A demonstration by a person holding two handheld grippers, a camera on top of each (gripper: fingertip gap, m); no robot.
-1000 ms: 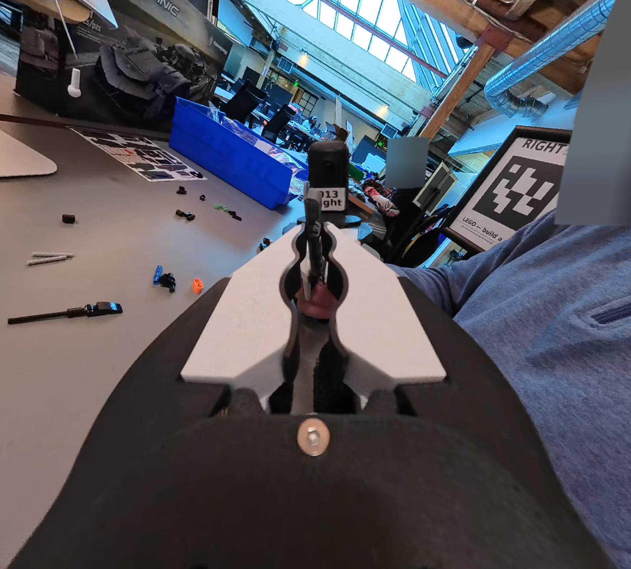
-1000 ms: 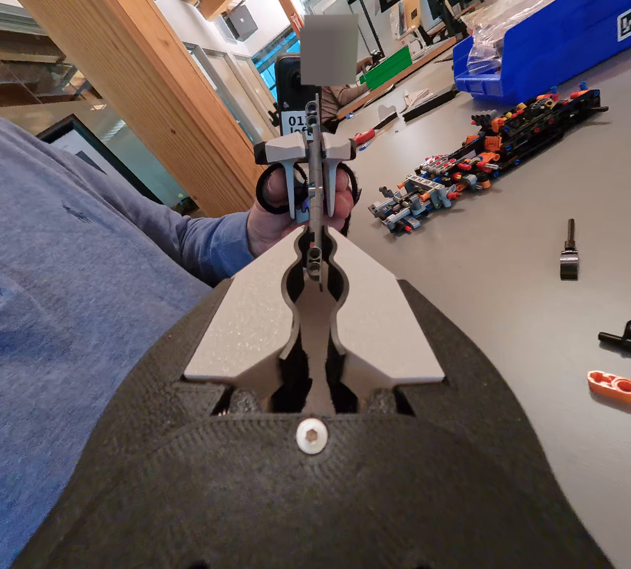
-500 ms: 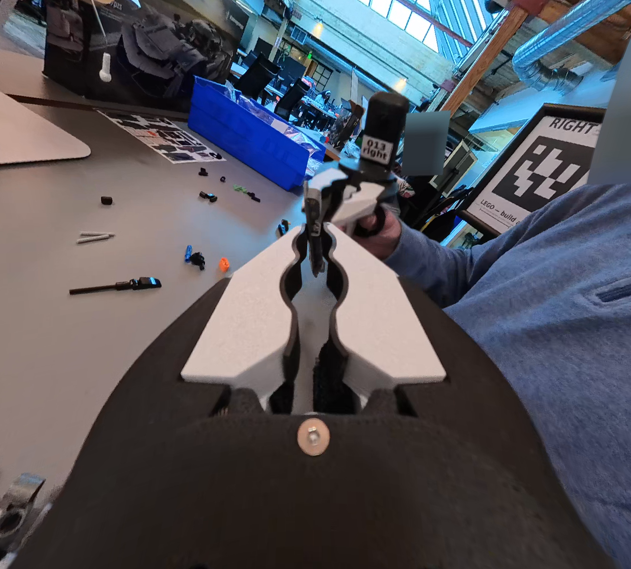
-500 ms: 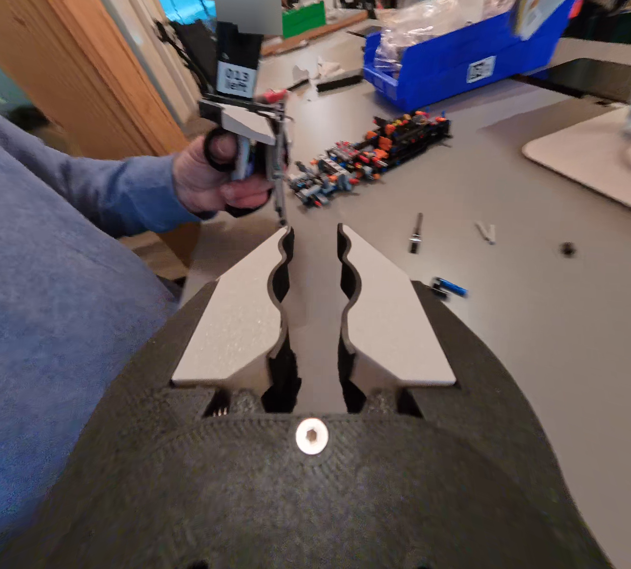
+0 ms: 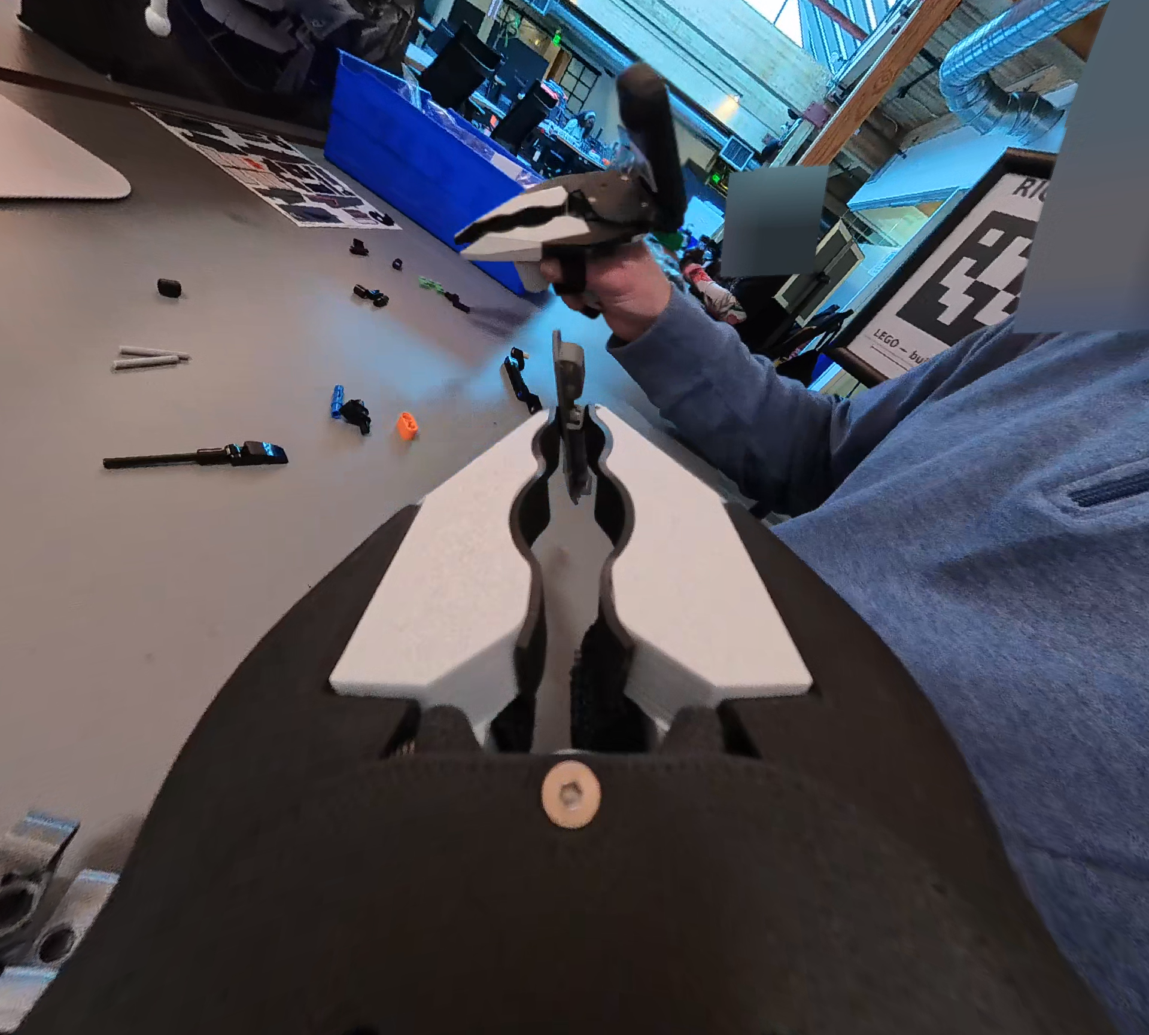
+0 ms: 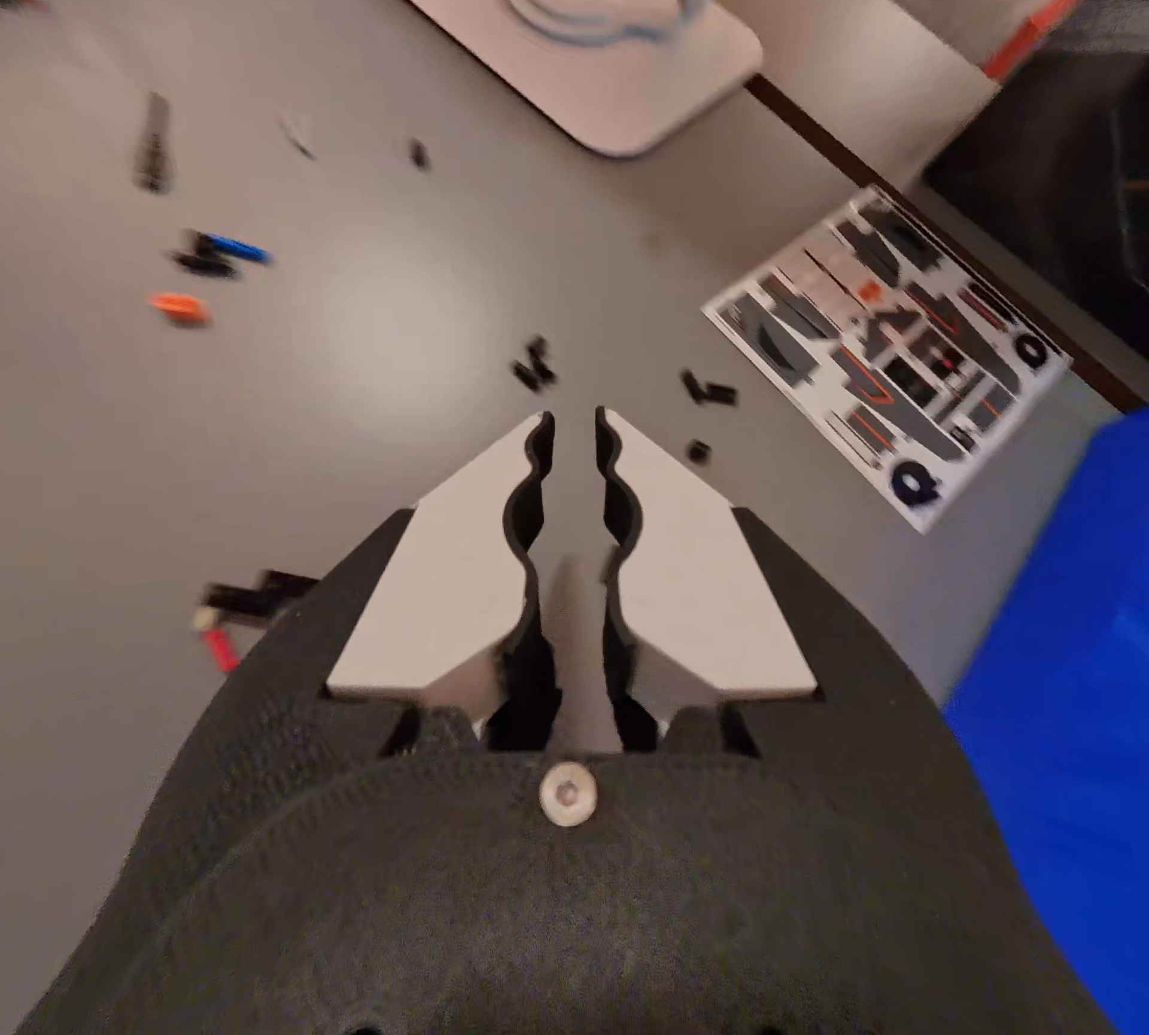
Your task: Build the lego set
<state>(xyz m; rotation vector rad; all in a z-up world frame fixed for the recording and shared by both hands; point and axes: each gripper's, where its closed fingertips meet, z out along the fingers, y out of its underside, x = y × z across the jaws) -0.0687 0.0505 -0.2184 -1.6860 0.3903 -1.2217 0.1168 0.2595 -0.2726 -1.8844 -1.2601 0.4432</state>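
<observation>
My left gripper (image 5: 569, 414) is shut on a thin grey lego beam (image 5: 567, 377) that sticks up from between its fingertips, held above the grey table (image 5: 186, 570). My right gripper (image 6: 572, 414) is open and empty, pointing down at the table just short of small black pieces (image 6: 535, 365); more black pieces (image 6: 709, 390) lie to their right. It also shows in the left wrist view (image 5: 522, 228), held in a hand above and beyond the beam, apart from it. This view is blurred by motion.
Loose parts lie on the table: a black axle piece (image 5: 193, 455), an orange piece (image 5: 405, 426), a blue pin (image 5: 337, 401), grey axles (image 5: 149, 359). A sticker sheet (image 6: 889, 346), a blue bin (image 6: 1057, 632) and a white stand base (image 6: 559, 29) border the area. Tip to tip, the grippers are about 30 centimeters apart.
My right gripper opened, let go of the grey beam and swung away over the table's loose pieces. My left gripper keeps hold of the beam.
</observation>
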